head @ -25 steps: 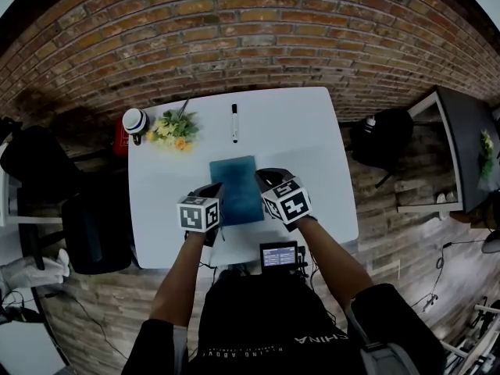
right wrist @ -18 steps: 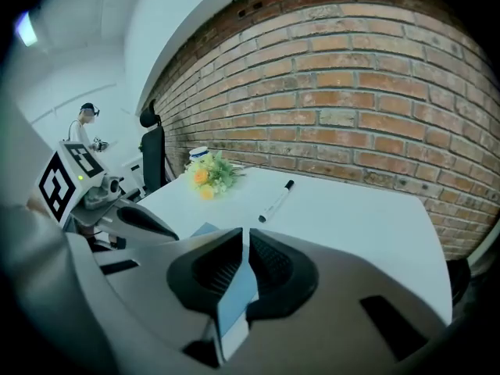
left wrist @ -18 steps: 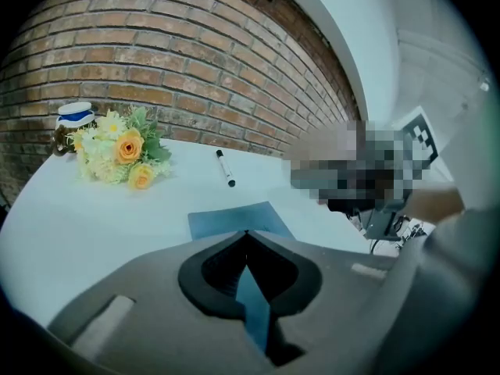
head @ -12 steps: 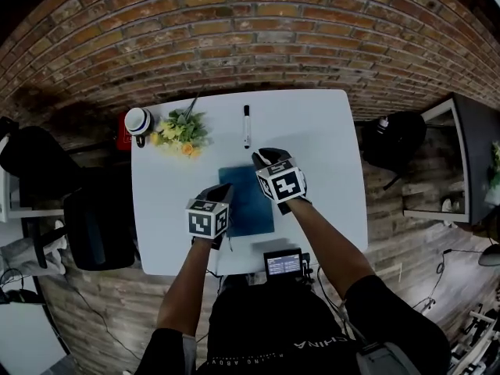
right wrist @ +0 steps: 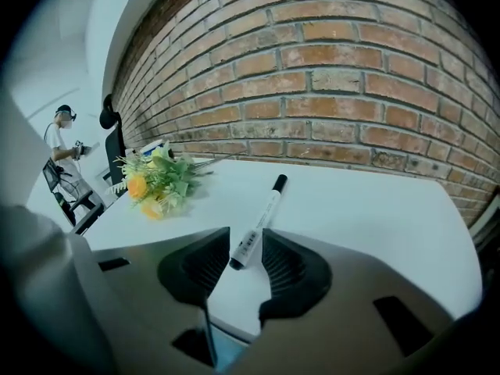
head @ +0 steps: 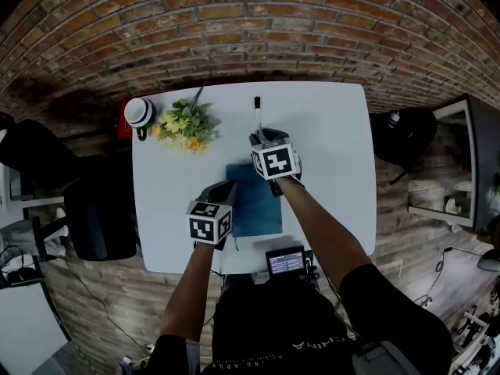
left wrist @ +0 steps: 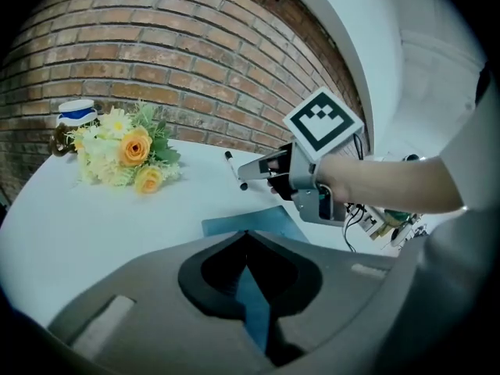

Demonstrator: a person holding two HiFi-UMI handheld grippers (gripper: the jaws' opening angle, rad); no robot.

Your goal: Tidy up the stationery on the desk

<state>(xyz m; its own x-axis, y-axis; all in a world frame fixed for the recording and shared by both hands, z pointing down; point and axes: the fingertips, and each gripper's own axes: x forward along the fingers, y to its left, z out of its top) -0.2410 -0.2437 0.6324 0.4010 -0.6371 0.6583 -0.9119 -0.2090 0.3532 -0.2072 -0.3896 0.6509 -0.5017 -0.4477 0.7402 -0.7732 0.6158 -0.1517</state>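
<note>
Right gripper [right wrist: 245, 234]: jaws apart, reaching over the far half of the white table [head: 324, 158], one jaw on each side of the marker's near end.
Marker pen [right wrist: 266, 200]: lies flat on the table, black cap pointing to the brick wall, beyond the notebook's far edge.
Left gripper [left wrist: 247, 233]: jaws closed together, tips over the notebook's left edge.
Blue notebook [head: 262, 203]: flat at mid-table, between the two grippers.
Flower bunch [head: 186, 123]: far left corner, beside a cup [head: 140, 112].
</note>
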